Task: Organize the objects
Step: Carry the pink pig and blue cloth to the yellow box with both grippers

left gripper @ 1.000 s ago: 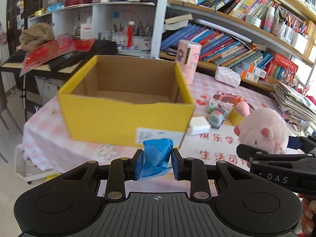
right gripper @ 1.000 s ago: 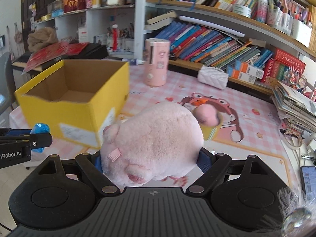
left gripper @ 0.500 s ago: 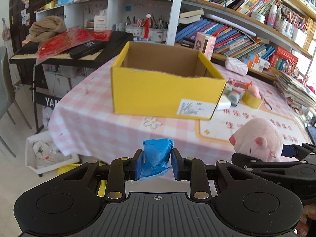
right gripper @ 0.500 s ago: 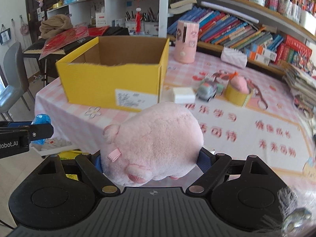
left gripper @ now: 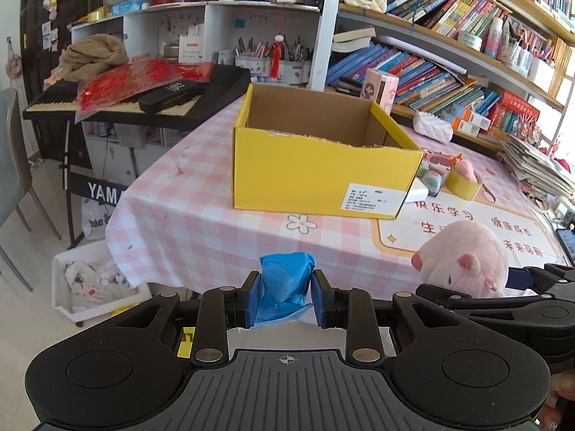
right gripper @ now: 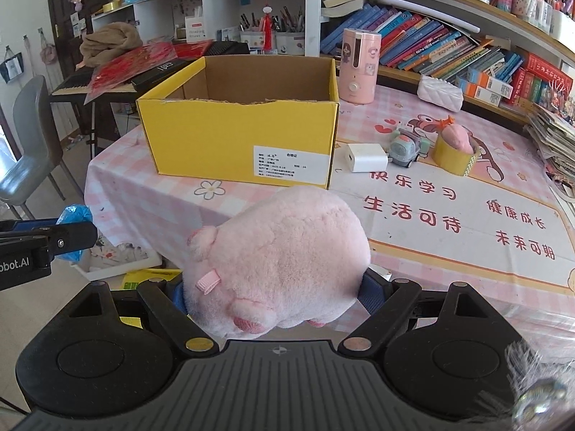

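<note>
Carrying step: left gripper (left gripper: pixel 284 300) clamps a blue wad (left gripper: pixel 285 283), right gripper (right gripper: pixel 273 296) a pig (right gripper: pixel 284 255), both short of the box (right gripper: pixel 239 140); next, lift over its rim.

Pink-checked table (right gripper: pixel 172 212): yellow box (right gripper: pixel 237 140), white charger (right gripper: pixel 366 157), toy car (right gripper: pixel 404 147), tape roll (right gripper: pixel 453 160).

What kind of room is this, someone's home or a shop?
Most likely a home study or a child's room. Packed bookshelves line the wall, a keyboard stands to one side, and the table wears a pink checked cloth with toys on it.
</note>
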Action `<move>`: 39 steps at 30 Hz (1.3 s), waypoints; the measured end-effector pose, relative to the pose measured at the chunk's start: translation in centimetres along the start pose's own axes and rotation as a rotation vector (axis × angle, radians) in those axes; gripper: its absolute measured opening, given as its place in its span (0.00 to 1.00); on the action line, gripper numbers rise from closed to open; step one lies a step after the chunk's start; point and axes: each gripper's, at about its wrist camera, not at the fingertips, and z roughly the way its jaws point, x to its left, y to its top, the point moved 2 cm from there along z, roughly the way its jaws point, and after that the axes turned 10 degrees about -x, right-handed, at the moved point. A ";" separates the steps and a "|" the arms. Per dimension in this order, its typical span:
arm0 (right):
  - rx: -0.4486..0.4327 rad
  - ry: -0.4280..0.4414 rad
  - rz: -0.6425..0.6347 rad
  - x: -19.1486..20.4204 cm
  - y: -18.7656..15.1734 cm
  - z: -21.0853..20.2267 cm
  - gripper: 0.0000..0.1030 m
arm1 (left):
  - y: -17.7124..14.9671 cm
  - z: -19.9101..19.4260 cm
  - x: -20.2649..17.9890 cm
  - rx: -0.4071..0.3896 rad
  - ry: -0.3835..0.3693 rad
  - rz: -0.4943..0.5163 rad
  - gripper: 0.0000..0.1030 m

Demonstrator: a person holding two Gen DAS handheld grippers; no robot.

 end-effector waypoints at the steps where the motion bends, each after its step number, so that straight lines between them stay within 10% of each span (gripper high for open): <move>1: -0.002 -0.001 -0.001 0.1 0.1 0.0 0.83 | 0.1 -0.1 0.1 -0.005 -0.002 0.000 0.27; 24: -0.057 0.038 -0.077 1.8 2.7 0.6 0.83 | 3.6 0.9 0.1 -0.109 -0.028 0.021 0.26; 39: -0.308 0.045 -0.121 0.2 13.9 6.1 0.83 | 11.8 7.6 -0.4 -0.219 0.011 0.020 0.26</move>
